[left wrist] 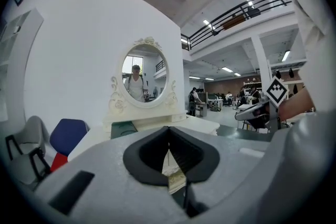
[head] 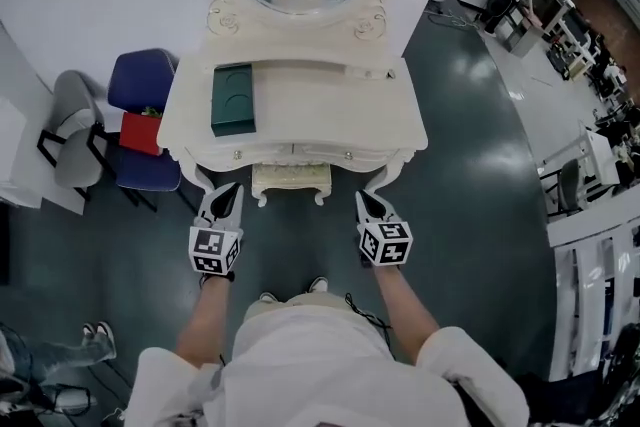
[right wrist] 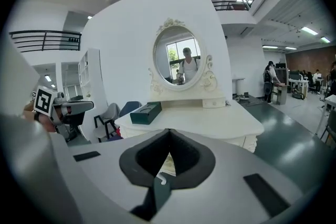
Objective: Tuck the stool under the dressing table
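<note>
The big white dressing table (head: 330, 110) stands at 12 o'clock from the person. The stool (head: 291, 179) sits pushed under it, with only its front edge showing, so the job looks about done. A green box (head: 232, 98) lies on the table toward 10 o'clock. It is closed, so I cannot see inside. The left gripper (head: 230, 190) and right gripper (head: 363, 202) hang just in front, jaws pressed together, holding nothing.

A dark green box (head: 232, 98) lies on the cream dressing table (head: 330, 115), left side.
</note>
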Demonstrator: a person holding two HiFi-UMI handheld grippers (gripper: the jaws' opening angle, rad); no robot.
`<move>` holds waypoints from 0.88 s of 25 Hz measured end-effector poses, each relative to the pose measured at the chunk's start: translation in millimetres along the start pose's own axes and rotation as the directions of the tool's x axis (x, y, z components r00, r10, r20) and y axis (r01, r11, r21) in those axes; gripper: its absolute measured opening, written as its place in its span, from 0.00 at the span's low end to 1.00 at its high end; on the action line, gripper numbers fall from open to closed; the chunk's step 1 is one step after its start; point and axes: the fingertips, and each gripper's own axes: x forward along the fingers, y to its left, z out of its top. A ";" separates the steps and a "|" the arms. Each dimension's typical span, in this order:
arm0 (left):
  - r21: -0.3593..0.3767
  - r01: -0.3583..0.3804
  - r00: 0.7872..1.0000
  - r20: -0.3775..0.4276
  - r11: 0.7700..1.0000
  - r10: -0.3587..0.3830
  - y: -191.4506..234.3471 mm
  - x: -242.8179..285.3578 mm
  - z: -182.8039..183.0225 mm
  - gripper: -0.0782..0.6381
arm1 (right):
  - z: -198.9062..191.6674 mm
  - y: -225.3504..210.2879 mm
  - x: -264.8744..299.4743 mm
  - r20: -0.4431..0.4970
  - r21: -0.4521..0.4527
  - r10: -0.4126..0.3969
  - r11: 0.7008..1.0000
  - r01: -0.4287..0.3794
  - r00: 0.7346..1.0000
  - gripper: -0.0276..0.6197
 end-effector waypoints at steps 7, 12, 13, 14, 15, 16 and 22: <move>0.034 -0.060 0.989 0.135 0.998 0.055 16.3 -39.0 62.6 0.13 | 64.1 9.3 -27.7 0.149 -0.002 0.043 0.999 -0.043 0.988 0.04; 0.037 -0.109 0.969 0.226 0.993 0.098 28.5 -60.6 96.1 0.13 | 107.6 8.4 -54.6 0.250 -0.025 0.054 0.998 -0.050 0.967 0.04; 0.034 -0.116 0.964 0.243 0.993 0.105 30.6 -64.7 102.5 0.13 | 114.3 7.2 -59.5 0.266 -0.024 0.053 0.999 -0.049 0.962 0.04; 0.031 -0.123 0.959 0.260 0.992 0.111 32.4 -69.7 108.7 0.13 | 119.7 5.6 -64.3 0.280 -0.022 0.052 0.999 -0.047 0.959 0.04; 0.027 -0.129 0.953 0.278 0.991 0.117 34.1 -75.5 114.3 0.13 | 123.8 3.7 -68.8 0.290 -0.019 0.049 0.999 -0.046 0.956 0.04; 0.019 -0.135 0.947 0.296 0.991 0.124 35.6 -81.7 119.5 0.13 | 127.3 1.6 -73.0 0.299 -0.017 0.046 0.999 -0.043 0.953 0.04; 0.006 -0.198 0.919 0.349 0.980 0.184 40.4 -116.5 143.2 0.13 | 150.2 -6.5 -97.2 0.349 -0.053 0.024 0.999 -0.006 0.937 0.04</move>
